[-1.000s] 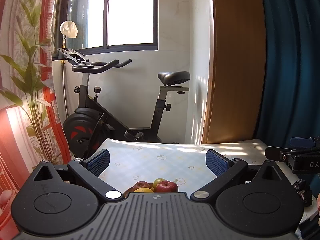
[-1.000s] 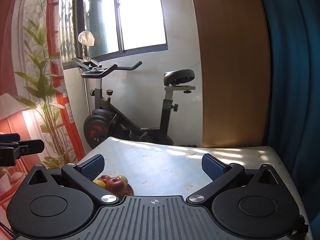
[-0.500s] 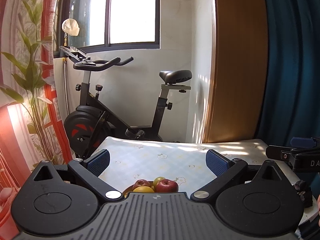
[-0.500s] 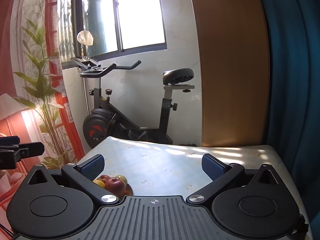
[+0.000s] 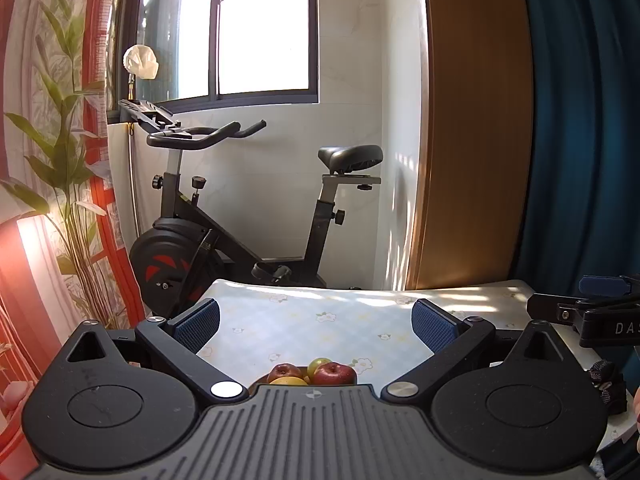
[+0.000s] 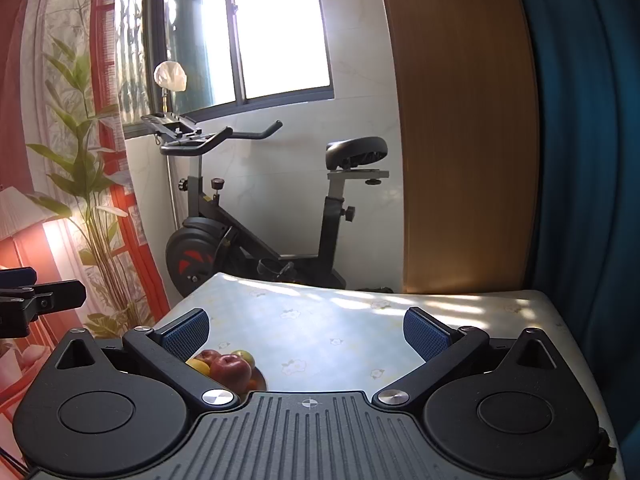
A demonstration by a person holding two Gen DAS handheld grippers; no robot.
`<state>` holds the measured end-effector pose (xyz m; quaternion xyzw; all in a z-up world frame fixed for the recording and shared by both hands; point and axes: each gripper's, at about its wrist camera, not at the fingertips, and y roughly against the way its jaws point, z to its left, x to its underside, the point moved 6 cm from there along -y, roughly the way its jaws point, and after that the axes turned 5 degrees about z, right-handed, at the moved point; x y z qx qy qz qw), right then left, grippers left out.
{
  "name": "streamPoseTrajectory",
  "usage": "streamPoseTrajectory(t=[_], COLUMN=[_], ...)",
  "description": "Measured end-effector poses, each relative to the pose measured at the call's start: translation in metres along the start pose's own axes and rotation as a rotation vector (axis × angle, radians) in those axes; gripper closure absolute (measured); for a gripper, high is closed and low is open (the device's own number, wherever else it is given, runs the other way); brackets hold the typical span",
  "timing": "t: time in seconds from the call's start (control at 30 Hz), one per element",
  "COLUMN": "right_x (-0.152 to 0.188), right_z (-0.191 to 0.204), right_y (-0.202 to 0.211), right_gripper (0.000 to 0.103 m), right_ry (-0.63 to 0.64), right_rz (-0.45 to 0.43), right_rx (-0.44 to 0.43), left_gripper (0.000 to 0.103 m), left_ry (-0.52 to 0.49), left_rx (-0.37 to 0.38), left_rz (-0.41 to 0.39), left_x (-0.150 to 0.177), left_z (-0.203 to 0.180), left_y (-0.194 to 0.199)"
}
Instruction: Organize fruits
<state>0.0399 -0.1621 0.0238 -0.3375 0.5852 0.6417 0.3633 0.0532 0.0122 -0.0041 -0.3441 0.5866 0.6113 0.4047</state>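
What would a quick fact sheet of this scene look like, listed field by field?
Surface: table with a flowered cloth
Fruit: red apples, a green one and yellow fruit, piled on a plate
Left gripper: open, empty, above the fruit
Right gripper: open, empty, fruit by its left finger
Background: exercise bike, window, plant, blue curtain

Both wrist views low over the table [image 5: 320, 312], facing the exercise bike [image 6: 272, 216]
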Motion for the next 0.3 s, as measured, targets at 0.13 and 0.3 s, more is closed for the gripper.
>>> streamPoseTrajectory(t=[0.13, 0.3], right_x=[0.0000, 0.0000], right_z=[0.0001, 0.0001], right_y=[0.0000, 0.0000], right_gripper=[0.000, 0.000], right_ry=[0.001, 0.000], right_rz=[0.000, 0.000], right_rx=[0.000, 0.000], left_gripper=[0.000, 0.000], left_ry=[0.002, -0.002], left_rx=[0.007, 0.009], left_rz=[-0.001, -0.008], left_x=[0.0003, 0.0007], left_z=[0.0001, 0.0010], left_y=[-0.0001, 0.0001])
